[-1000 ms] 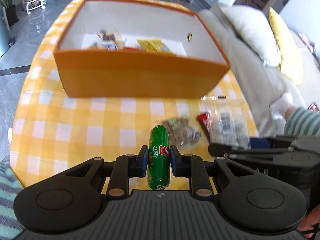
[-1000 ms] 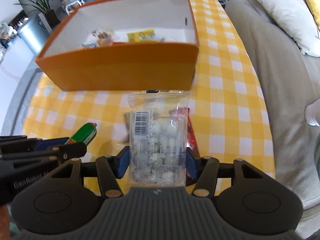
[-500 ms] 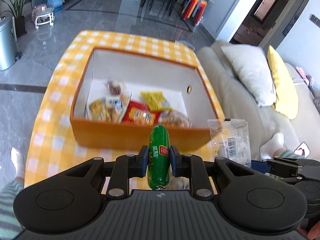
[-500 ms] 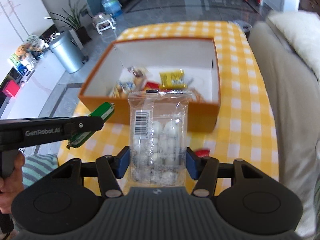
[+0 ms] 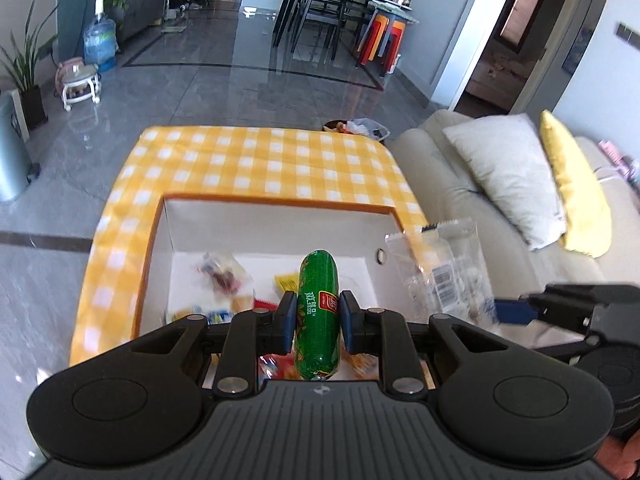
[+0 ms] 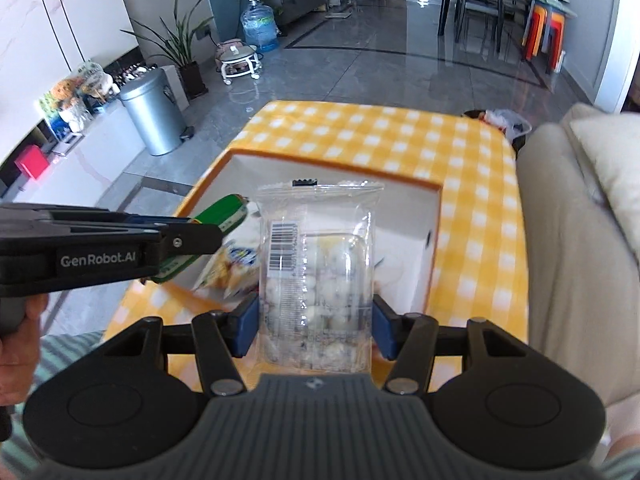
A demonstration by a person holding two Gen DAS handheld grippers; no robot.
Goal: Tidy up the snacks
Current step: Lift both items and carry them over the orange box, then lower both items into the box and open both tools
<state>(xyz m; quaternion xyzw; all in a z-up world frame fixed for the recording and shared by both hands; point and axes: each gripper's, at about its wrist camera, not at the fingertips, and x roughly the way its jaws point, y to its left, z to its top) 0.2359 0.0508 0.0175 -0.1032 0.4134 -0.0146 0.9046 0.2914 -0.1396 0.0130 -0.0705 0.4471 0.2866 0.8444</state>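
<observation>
Two grippers have risen since a second ago and now hang over the orange box [image 5: 152,248], lower centre of both frames. The left gripper [image 5: 318,316] clamps a green sausage [image 5: 318,308]; the right gripper [image 6: 316,320] clamps a clear bag of pale round sweets [image 6: 320,272]. Snack packets [image 5: 220,274] lie inside.

yellow-and-white checked tablecloth [image 5: 256,160] across mid-frame; orange box [image 5: 154,248] with white inside, lower centre; green sausage [image 5: 318,312] with red label; clear packet [image 6: 318,272] holding pale sweets; yellow cushion [image 5: 576,196] at right.
</observation>
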